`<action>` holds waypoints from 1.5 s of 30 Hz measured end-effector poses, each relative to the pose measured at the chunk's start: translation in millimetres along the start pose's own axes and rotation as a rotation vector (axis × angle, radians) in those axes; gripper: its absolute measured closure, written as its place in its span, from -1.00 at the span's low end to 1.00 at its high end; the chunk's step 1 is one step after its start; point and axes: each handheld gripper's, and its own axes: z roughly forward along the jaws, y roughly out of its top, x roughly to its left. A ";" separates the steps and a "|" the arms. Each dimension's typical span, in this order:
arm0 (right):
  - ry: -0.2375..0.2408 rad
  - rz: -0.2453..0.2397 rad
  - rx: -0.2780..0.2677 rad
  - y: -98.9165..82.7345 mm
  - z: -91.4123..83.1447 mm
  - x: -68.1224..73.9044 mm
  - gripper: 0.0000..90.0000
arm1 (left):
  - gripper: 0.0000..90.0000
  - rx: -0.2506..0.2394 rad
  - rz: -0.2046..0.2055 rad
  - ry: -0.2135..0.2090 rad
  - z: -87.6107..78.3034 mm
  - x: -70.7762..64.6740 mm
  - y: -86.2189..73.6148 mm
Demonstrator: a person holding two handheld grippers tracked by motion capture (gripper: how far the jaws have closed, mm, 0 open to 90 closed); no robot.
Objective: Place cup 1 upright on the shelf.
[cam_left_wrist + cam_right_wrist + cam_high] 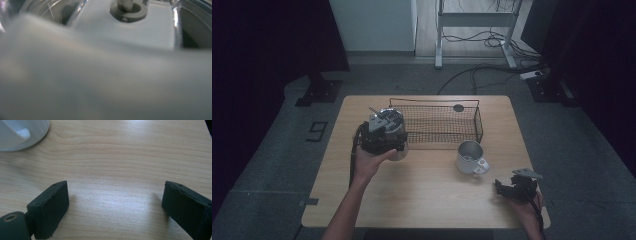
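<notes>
My left gripper (384, 131) is held up at the left end of a wire basket (477, 125), closed on the wall of a shiny cup (399, 152). In the left gripper view the cup's wall (100, 82) is a grey blur right against the camera, hiding the jaws, and a clear rim runs along the top. My right gripper (506, 188) rests low over the table's front right corner. It is open (115, 200), with bare wood between its black pads (51, 205). A metal mug (469, 157) with a handle stands upright left of it, its white-looking base (20, 132) at the top left.
The wooden table (427, 195) carries the basket at the back centre, with a small dark disc (458, 107) at its far rim. Beyond the table are a white desk frame (439, 40), cables on the floor and dark screens at both sides.
</notes>
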 end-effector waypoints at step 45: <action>-0.001 0.000 -0.005 -0.2 0.3 0.0 -0.84 | -0.91 0.009 0.002 0.023 29.3 11.0 29.7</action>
